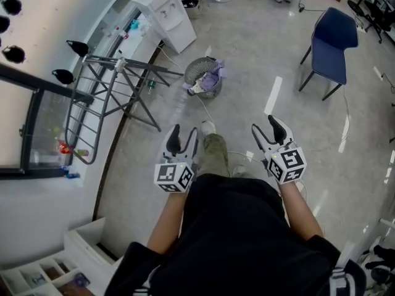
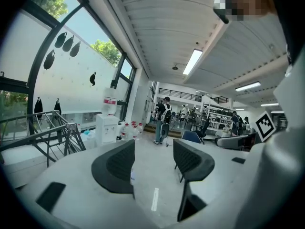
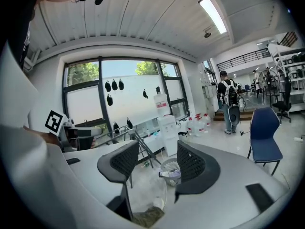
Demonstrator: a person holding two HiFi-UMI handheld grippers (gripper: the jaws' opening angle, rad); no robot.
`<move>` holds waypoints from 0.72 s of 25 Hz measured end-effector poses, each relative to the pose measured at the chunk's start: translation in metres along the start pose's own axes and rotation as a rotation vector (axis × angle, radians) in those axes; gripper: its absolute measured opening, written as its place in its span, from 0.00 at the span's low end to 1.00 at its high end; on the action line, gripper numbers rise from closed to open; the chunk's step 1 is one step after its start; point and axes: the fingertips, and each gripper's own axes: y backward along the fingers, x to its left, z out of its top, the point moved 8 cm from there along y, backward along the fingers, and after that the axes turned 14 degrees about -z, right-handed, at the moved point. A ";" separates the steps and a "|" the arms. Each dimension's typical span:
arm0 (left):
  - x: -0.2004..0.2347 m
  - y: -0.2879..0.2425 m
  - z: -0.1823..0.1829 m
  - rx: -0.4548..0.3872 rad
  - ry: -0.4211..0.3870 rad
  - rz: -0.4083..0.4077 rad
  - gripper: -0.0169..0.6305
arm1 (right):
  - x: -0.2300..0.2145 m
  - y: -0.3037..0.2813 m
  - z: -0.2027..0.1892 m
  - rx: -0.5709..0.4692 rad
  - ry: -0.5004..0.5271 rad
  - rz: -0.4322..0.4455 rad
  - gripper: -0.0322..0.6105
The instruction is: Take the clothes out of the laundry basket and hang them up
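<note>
The floor (image 1: 259, 54) is big, grey and shiny, with lots of open room in the middle. Along the left side, by the curved edge under the window, stands a metal drying rack (image 1: 105, 97) with its legs spread out. Nothing hangs on it. Far over on the right is a blue chair (image 1: 330, 48), well apart from the rack. A white water machine (image 1: 170, 14) stands at the far end of the window wall.

Between the rack and the chair, a bit nearer the rack, sits the round wire laundry basket (image 1: 199, 63). The clothes (image 1: 211, 79) are in it and hang over its rim; they look pale purple and white, though it is hard to tell from here. The floor all round the basket is bare.

The person stands well back from the basket. The left gripper (image 1: 185, 134) has its fingers (image 2: 114, 168) wide apart with nothing between them. The right gripper (image 1: 265, 126) has its fingers (image 3: 195, 168) wide apart too, and they point toward the basket.
</note>
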 end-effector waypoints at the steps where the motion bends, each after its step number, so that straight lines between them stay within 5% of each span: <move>1: 0.003 -0.005 -0.001 0.002 0.002 -0.006 0.39 | -0.001 -0.004 -0.002 0.007 -0.002 -0.003 0.39; 9: 0.060 -0.065 0.007 -0.008 0.037 -0.015 0.39 | -0.005 -0.071 0.011 0.067 0.033 -0.004 0.39; 18: 0.180 -0.120 0.031 -0.037 0.090 0.027 0.39 | 0.025 -0.228 0.064 0.138 0.112 0.057 0.39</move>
